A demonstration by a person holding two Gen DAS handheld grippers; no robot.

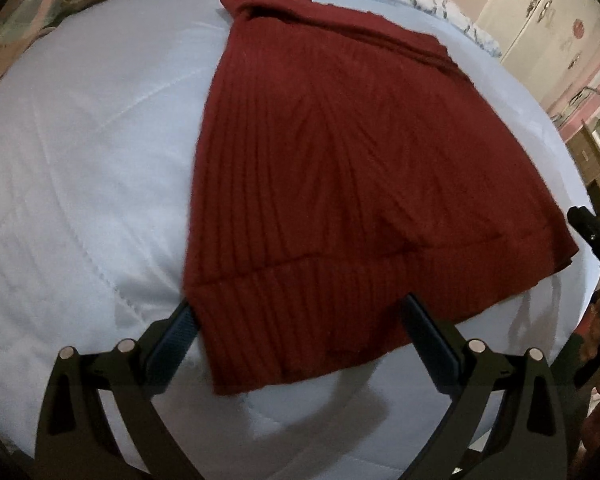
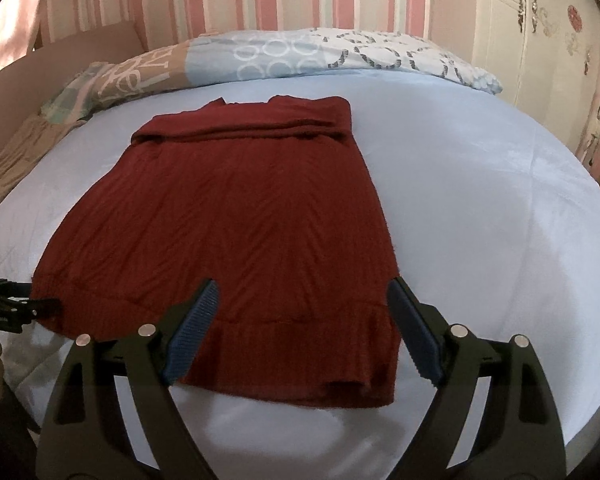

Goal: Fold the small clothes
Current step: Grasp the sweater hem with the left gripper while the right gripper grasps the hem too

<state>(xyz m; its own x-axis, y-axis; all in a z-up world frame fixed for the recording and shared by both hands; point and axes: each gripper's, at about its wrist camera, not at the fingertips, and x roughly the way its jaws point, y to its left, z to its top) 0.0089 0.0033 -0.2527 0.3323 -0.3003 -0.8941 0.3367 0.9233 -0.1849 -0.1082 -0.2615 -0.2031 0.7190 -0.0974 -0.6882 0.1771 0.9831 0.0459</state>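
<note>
1. The dark red ribbed garment (image 2: 236, 216) lies flat on the pale blue bed (image 2: 480, 200). Its hem is nearest the cameras, and its far end is already bunched or folded over near the patterned pillow (image 2: 260, 54).

2. The left gripper (image 1: 298, 312) hovers at the hem's left corner. Its jaws are spread wide and hold nothing. The left finger sits just beside the cloth edge, and the right finger rests over the hem band.

3. The right gripper (image 2: 302, 294) hovers at the hem's right corner. Its jaws are likewise released and empty, and they straddle the hem band.

4. The step in hand looks like pinching both hem corners so the hem can be lifted toward the far end.

5. To do it well, lower each gripper until one finger slides under the cloth, then close on the hem band only. Catching the bed cover too would drag it along.

6. Grip both corners at matching spots, so the fold line runs straight across.

7. Ribbed knit probably stretches and sags, so lift evenly and keep the hem taut between the grippers.
</note>
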